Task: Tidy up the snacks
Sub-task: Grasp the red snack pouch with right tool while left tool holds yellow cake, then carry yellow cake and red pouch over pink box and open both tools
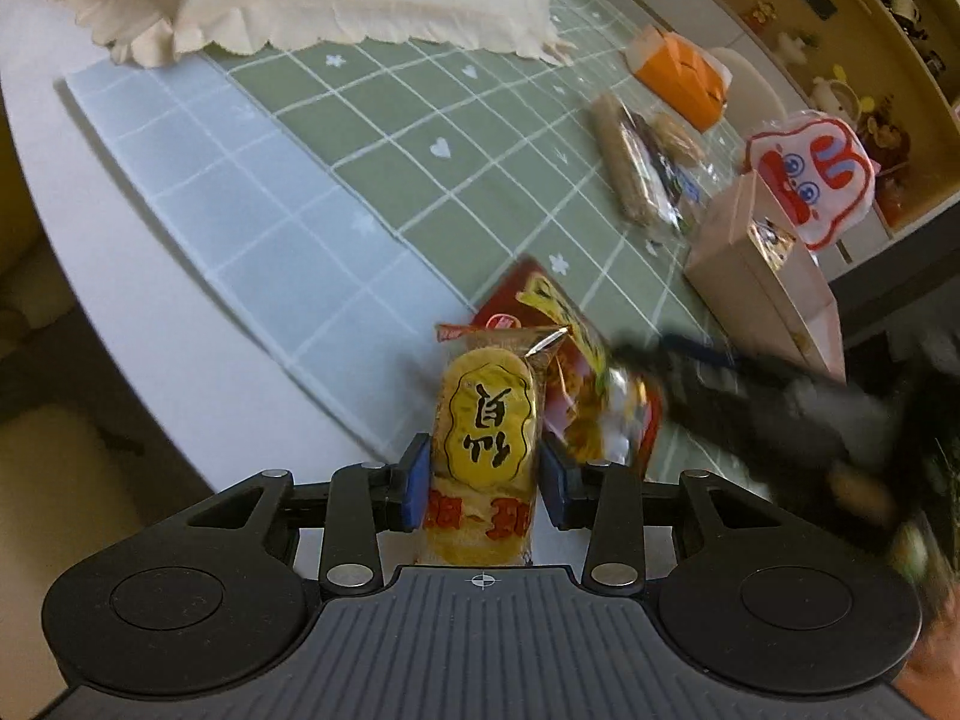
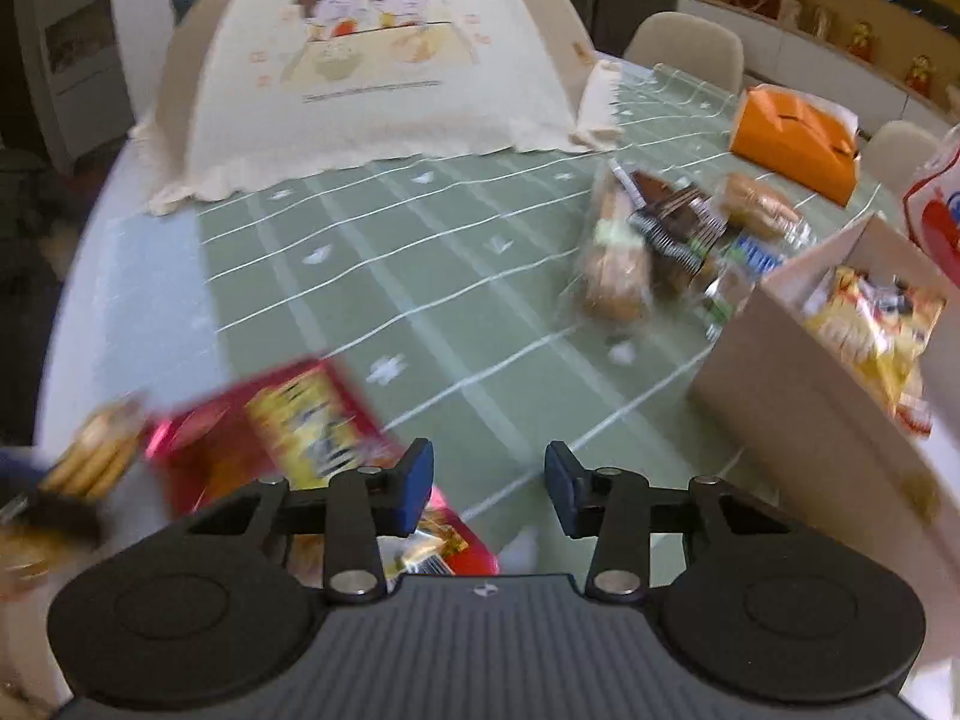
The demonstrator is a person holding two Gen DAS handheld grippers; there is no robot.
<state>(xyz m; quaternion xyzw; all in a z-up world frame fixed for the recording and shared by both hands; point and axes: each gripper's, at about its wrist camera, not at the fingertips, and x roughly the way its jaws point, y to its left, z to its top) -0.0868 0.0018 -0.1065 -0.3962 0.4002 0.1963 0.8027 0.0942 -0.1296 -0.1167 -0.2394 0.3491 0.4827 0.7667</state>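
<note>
The left gripper [image 1: 485, 483] has its jaws pressed on the sides of a yellow plastic-wrapped rice cracker packet [image 1: 483, 450], held above the desk [image 1: 180, 312] edge. Best to keep that grip firm and carry the packet over to the open beige cardboard box [image 2: 798, 396], lowering it in beside the yellow snack packs [image 2: 870, 324]. The right gripper [image 2: 489, 483] tilts down over the green grid mat [image 2: 420, 276], jaws partly apart and empty, just beside a red snack bag [image 2: 288, 438]
</note>
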